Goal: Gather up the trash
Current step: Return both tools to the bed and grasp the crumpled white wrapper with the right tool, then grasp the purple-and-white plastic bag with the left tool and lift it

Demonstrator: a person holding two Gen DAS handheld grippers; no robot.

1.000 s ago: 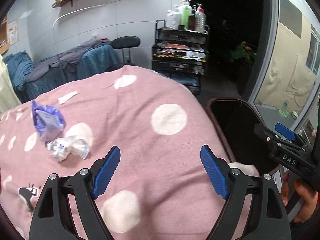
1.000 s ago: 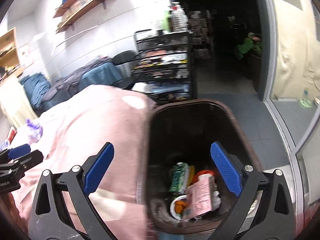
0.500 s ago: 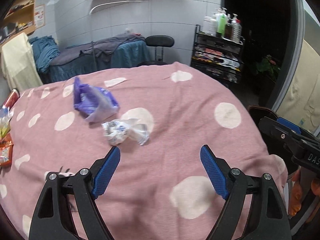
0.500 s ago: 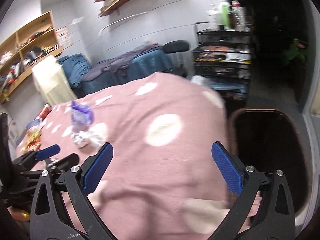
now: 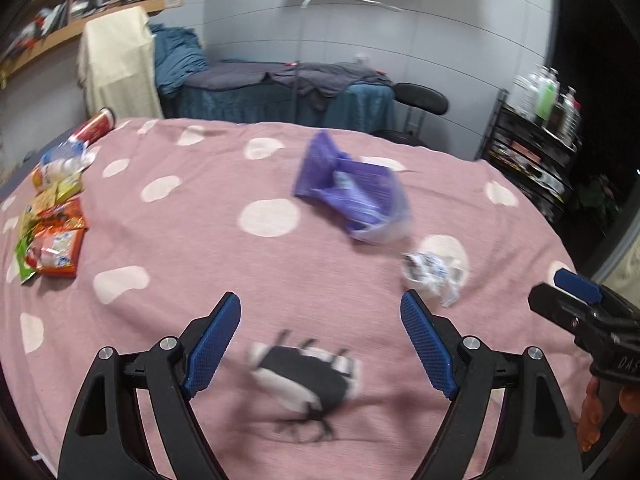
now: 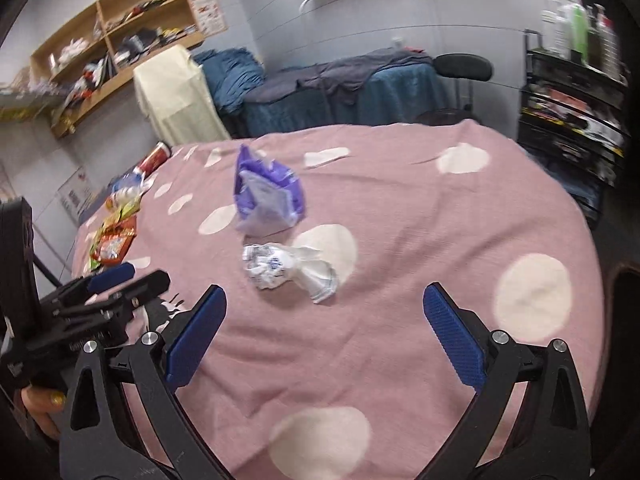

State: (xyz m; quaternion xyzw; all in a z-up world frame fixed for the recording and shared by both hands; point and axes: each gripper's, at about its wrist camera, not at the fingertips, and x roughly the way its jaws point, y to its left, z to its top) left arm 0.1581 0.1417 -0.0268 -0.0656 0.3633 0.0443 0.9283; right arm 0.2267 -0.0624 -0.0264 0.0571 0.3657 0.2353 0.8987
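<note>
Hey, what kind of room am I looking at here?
Probably a massage or treatment room: a blue-draped treatment bed, a black trolley of bottles, and cluttered wooden wall shelves.

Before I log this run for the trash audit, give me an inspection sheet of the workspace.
Surface: pink dotted blanket, rumpled.
Job's things: purple bag and crumpled white wrapper, lying close together mid-blanket.
Clutter: snack packets and red can at the far left edge.
Grippers: left gripper and right gripper both open, empty.
Cables: nothing seen.
Surroundings: shelves, chair, bottle cart.
</note>
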